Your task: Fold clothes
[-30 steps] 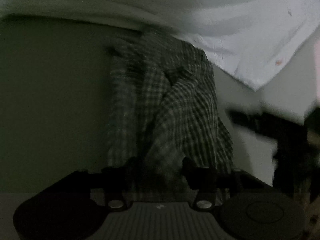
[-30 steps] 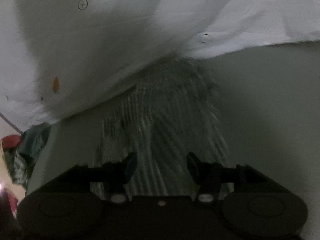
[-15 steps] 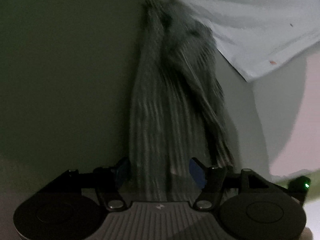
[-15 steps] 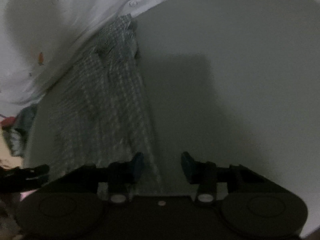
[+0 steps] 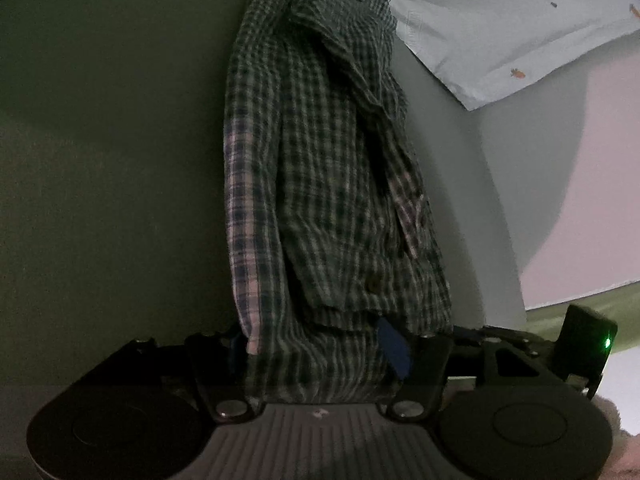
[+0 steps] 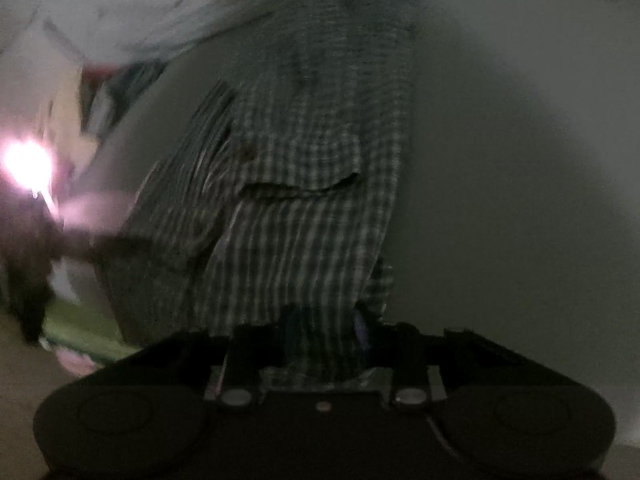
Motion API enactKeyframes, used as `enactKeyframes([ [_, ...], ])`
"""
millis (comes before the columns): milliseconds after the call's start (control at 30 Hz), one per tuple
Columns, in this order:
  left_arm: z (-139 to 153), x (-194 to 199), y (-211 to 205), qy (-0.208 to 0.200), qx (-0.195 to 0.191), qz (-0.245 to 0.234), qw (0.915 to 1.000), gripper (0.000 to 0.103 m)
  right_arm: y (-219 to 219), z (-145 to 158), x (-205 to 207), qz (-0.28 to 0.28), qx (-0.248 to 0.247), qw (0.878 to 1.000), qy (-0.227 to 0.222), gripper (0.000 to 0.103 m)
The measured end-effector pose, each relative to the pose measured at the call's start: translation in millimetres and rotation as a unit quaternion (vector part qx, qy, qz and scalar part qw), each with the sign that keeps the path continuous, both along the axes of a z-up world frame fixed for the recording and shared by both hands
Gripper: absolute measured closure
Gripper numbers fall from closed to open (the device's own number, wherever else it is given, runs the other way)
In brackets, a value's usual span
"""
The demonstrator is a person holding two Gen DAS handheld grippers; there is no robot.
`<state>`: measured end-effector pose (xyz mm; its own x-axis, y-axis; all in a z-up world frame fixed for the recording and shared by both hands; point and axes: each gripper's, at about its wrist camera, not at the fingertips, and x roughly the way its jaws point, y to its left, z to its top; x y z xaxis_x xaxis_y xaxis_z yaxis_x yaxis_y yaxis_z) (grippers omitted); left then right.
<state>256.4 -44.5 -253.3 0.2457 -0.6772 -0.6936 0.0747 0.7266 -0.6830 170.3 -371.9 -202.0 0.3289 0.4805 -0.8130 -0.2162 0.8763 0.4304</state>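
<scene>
A dark checked shirt (image 5: 320, 160) lies bunched lengthwise on a grey-green surface (image 5: 100, 160), its near end reaching into my left gripper (image 5: 316, 346). The left jaws are closing, and the cloth fills the gap between the blue pads (image 5: 394, 348). In the right wrist view the same shirt (image 6: 312, 160) runs from the white sheet down into my right gripper (image 6: 324, 324). Its jaws are closing to a narrow gap with a fold of the shirt pinched between them. The picture there is blurred.
A white sheet with small orange marks (image 5: 500, 20) covers the far end of the surface and overlaps the shirt's top; it also shows in the right view (image 6: 140, 12). A black device with a green light (image 5: 584, 340) sits at the right. A bright light (image 6: 28, 164) glares at left.
Both grippers have drawn back from the white sheet along the shirt. The right gripper swung from beside the cloth onto it, and both sets of jaws have narrowed around the fabric.
</scene>
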Motion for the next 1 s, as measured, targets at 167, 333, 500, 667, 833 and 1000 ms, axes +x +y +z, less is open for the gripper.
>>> enactKeyframes([
  [167,17.8,-7.5,21.3,0.007,-0.111,0.038,0.9931,0.092,-44.3,21.5,-3.2,-0.063,0.243,0.967,0.034,0.101],
  [333,34.4,-16.0,56.6,-0.014,-0.179,0.119,0.9765,0.086,-85.8,27.4,-13.5,-0.143,0.361,0.921,0.015,0.101],
  [500,-18.7,-20.6,55.5,0.069,-0.054,0.104,0.9907,0.080,-79.2,3.6,-11.2,-0.135,0.200,0.968,0.066,0.092],
  [667,-28.7,-25.4,58.3,0.068,-0.074,0.109,0.9889,0.058,-78.9,4.2,-11.6,-0.140,0.158,0.976,0.058,0.062],
  [833,-21.7,-19.5,41.0,0.057,-0.054,0.066,0.9947,0.059,-55.1,-10.9,-4.3,-0.076,0.159,0.980,0.090,0.079],
  [1000,-8.3,-23.3,58.6,0.064,-0.181,0.085,0.9777,0.082,-79.2,5.1,-8.3,-0.084,0.349,0.930,0.075,0.093],
])
